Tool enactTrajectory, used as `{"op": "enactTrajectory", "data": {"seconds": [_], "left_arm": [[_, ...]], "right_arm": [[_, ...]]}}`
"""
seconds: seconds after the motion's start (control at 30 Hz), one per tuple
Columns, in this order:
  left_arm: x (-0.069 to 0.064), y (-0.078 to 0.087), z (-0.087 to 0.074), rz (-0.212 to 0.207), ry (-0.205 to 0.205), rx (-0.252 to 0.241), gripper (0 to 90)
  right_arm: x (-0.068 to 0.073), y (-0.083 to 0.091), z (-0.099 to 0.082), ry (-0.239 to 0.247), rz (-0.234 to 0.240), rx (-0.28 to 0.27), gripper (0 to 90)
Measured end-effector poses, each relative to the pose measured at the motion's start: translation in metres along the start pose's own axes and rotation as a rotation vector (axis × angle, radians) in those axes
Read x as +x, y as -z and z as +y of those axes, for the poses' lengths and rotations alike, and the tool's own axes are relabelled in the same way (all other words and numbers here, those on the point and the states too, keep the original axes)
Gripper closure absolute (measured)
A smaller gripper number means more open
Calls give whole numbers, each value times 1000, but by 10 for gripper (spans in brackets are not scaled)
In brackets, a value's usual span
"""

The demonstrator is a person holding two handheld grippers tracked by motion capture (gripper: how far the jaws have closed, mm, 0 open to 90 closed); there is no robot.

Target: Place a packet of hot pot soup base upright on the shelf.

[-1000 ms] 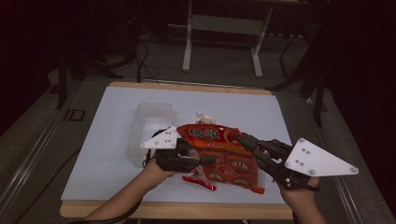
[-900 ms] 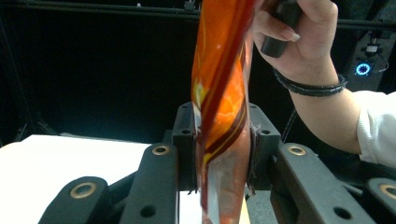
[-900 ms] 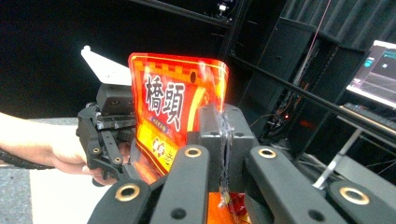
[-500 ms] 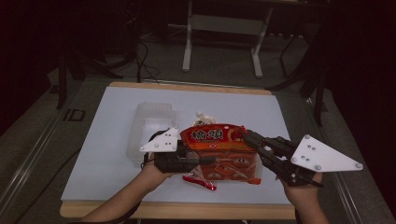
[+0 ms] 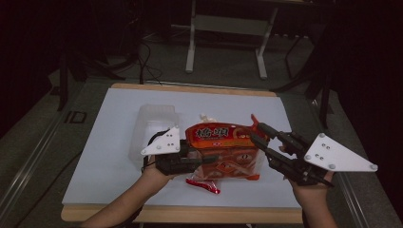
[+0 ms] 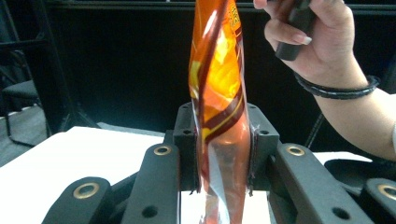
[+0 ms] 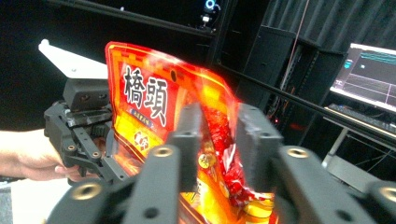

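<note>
The left gripper (image 5: pixel 202 161) clamps its fingers on the nine o'clock edge of the snack bag (image 5: pixel 223 149), held upright just above the worktop (image 5: pixel 109 137). The bag looks light, crinkly and slippery, best pinched at its seams. The right gripper (image 5: pixel 256 137) pinches the three o'clock edge, wrist angled inward.

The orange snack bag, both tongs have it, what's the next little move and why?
Probably pull the two apart gently to tear it open. The left tongs pinch one edge of the snack bag, the right tongs grip the opposite edge, and it's held off the table, still sealed.
</note>
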State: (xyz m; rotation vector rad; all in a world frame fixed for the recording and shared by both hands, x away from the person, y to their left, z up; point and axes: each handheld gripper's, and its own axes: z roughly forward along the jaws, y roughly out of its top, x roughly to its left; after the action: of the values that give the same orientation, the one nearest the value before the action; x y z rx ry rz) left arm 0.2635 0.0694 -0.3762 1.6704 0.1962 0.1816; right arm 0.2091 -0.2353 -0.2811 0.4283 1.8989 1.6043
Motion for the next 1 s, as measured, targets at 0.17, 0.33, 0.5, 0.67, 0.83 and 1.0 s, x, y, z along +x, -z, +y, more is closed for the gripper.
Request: {"op": "enactTrajectory", "data": {"seconds": [0.17, 0.33, 0.5, 0.67, 0.83, 1.0], "left_arm": [[5, 8, 6, 51, 6, -15, 719], [11, 18, 9, 105, 22, -32, 719], [20, 31, 11, 178, 31, -41, 718], [29, 43, 12, 235, 14, -48, 718], [41, 59, 5, 321, -7, -69, 717], [56, 74, -2, 414, -9, -74, 718]], "right_arm": [[-1, -1, -6, -17, -51, 14, 375], [-3, -1, -11, -31, -67, 9, 236], [-9, 0, -18, -77, -57, 12, 126], [-12, 2, -29, -118, -45, 10, 105], [-14, 2, -42, -143, -30, 31, 105], [-14, 4, -53, -137, -45, 74, 105]]}}
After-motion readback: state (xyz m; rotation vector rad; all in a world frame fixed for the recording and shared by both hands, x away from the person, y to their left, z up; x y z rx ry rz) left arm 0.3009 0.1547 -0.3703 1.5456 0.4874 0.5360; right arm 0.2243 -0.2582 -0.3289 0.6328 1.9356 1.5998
